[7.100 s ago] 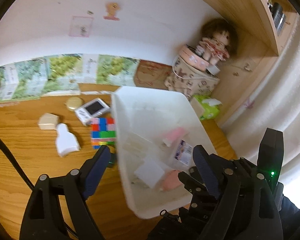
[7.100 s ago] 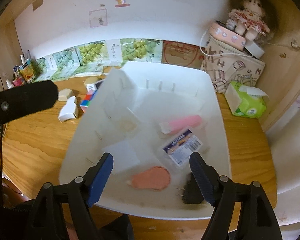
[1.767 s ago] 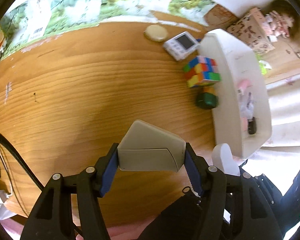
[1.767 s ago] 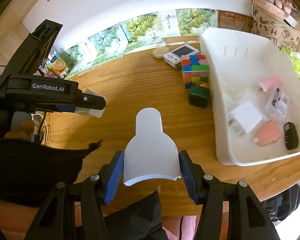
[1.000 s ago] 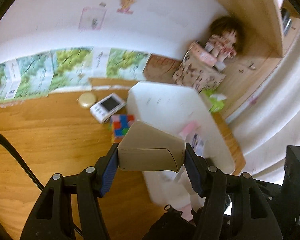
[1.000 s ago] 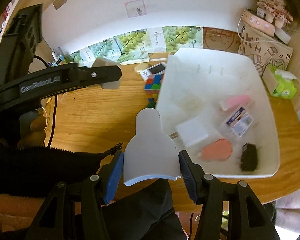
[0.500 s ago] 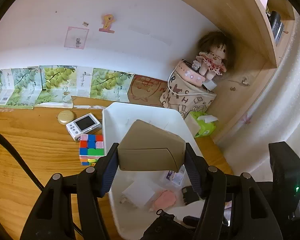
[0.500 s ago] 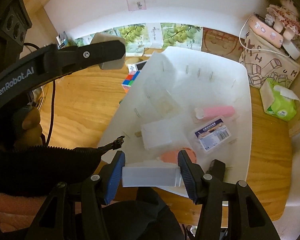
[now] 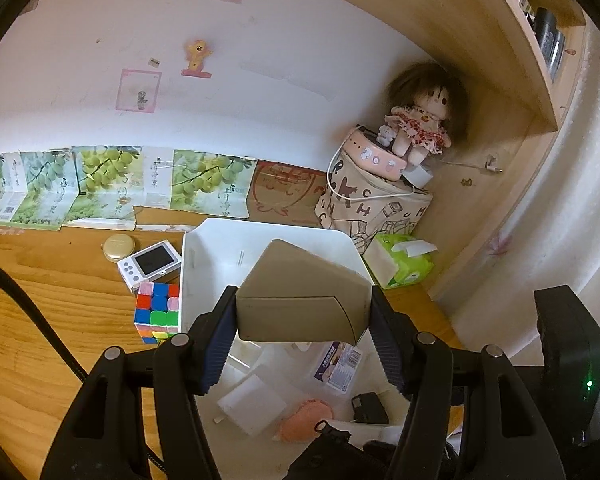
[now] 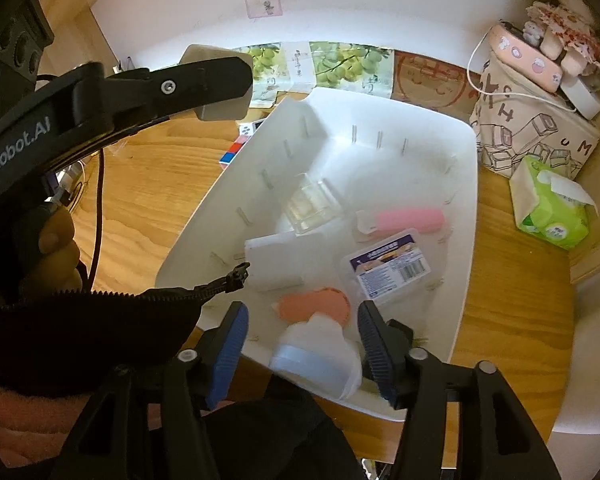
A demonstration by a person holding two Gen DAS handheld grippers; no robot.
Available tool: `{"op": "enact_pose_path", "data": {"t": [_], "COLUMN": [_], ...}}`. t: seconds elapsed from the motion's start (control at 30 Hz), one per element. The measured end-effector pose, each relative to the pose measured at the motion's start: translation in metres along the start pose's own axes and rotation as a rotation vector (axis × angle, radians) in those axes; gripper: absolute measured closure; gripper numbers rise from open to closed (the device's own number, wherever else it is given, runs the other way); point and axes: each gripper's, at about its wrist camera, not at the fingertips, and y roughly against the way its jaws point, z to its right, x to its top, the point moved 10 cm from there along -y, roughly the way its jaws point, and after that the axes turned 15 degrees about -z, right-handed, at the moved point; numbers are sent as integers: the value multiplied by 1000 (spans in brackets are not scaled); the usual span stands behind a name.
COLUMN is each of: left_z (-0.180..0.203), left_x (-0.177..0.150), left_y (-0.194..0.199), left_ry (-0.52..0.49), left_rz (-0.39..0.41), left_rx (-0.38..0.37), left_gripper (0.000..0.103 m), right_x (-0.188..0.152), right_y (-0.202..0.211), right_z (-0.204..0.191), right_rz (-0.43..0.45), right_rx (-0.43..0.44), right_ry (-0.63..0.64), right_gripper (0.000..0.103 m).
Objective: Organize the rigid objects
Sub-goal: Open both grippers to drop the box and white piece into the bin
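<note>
My left gripper (image 9: 304,312) hovers over the white bin (image 9: 220,240). A beige wedge-shaped box (image 9: 300,280) sits between its pads, which still touch the box as the jaws are opening. In the right wrist view the same box (image 10: 220,54) hangs above the bin's left rim. My right gripper (image 10: 300,316) is over the bin's near end (image 10: 380,172), its jaws opening. A blurred white bottle (image 10: 316,352) tilts between them, with a clear gap to the left pad. A pink tube (image 10: 408,220), a labelled clear case (image 10: 392,268) and a white block (image 10: 276,260) lie in the bin.
A colour cube (image 9: 156,312), a small white device with a screen (image 9: 150,266) and a round beige compact (image 9: 119,246) lie on the wooden table left of the bin. A green tissue pack (image 10: 552,216) and a printed bag (image 10: 532,128) stand right of it. A dark sleeve (image 10: 100,328) crosses below.
Both grippers have swung from above the table to above the bin. The white bottle has tipped and slipped loose as the right jaws widened. The beige box stays between the left pads.
</note>
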Motion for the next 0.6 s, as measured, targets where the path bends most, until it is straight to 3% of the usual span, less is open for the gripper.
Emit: {"op": "enact_pose_path", "data": {"t": [0.07,0.27,0.6], "left_z": [1,3,3], "left_x": [1,-2,-11], "left_y": [1,0,3], "left_ry": [1,-3,-24], "left_rz": [5,-10,-47], "left_rx": [9,27,35], "left_gripper": [19,17,17], "right_x": [-1,-5,-14], "right_y": [0,-1,-4], "right_z": [4,5,-4], "right_rz": [0,-6,-23], "right_rx": [-3,6,38], "right_ry": [-5,-18,-49], "right_gripper": [33,24,23]}}
